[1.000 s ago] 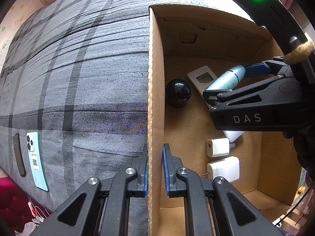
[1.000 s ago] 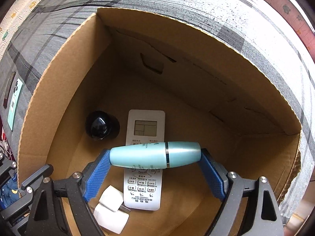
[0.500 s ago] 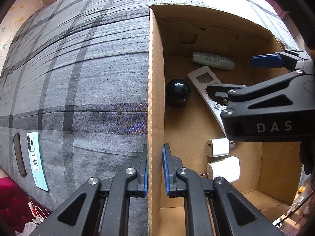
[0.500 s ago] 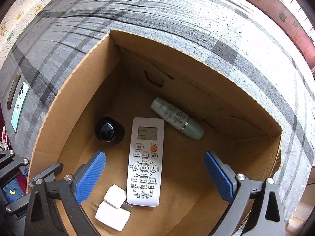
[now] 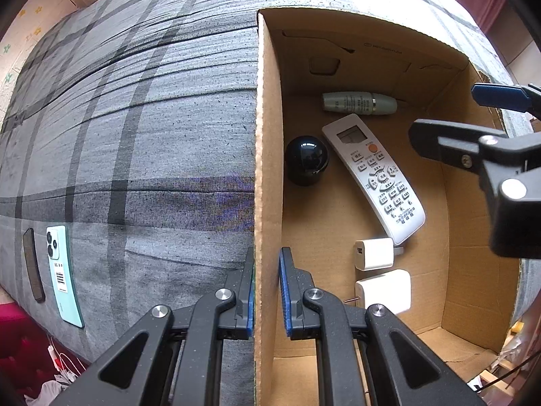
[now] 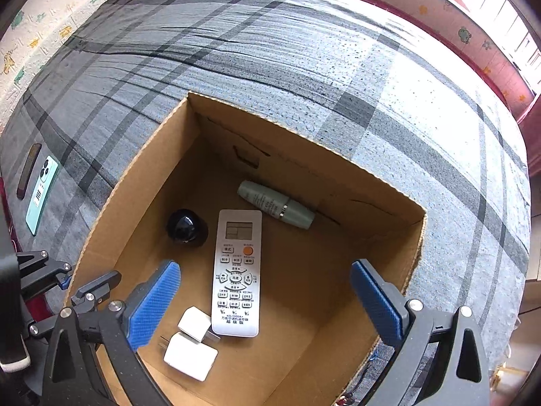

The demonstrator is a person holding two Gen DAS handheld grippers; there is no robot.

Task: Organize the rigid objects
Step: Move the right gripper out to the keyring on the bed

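An open cardboard box [image 5: 267, 155] [image 6: 142, 155] stands on a grey plaid bed. Inside lie a pale green bottle [image 5: 358, 103] [image 6: 275, 204], a white remote [image 5: 375, 176] [image 6: 236, 270], a black round object [image 5: 306, 159] [image 6: 186, 226] and two white chargers [image 5: 373, 253] [image 6: 191, 355]. My left gripper [image 5: 266, 291] is shut on the box's left wall near its front corner. My right gripper [image 6: 263, 301] is open and empty above the box, over the remote.
A mint green phone [image 5: 62, 270] [image 6: 42, 193] and a dark slim bar [image 5: 32, 264] [image 6: 28, 169] lie on the bed [image 5: 135, 128] to the left of the box. The bed's front edge is near them.
My right gripper opened and dropped the green bottle into the box, where it lies by the far wall. The right gripper then rose and drew back. My left gripper has not moved.
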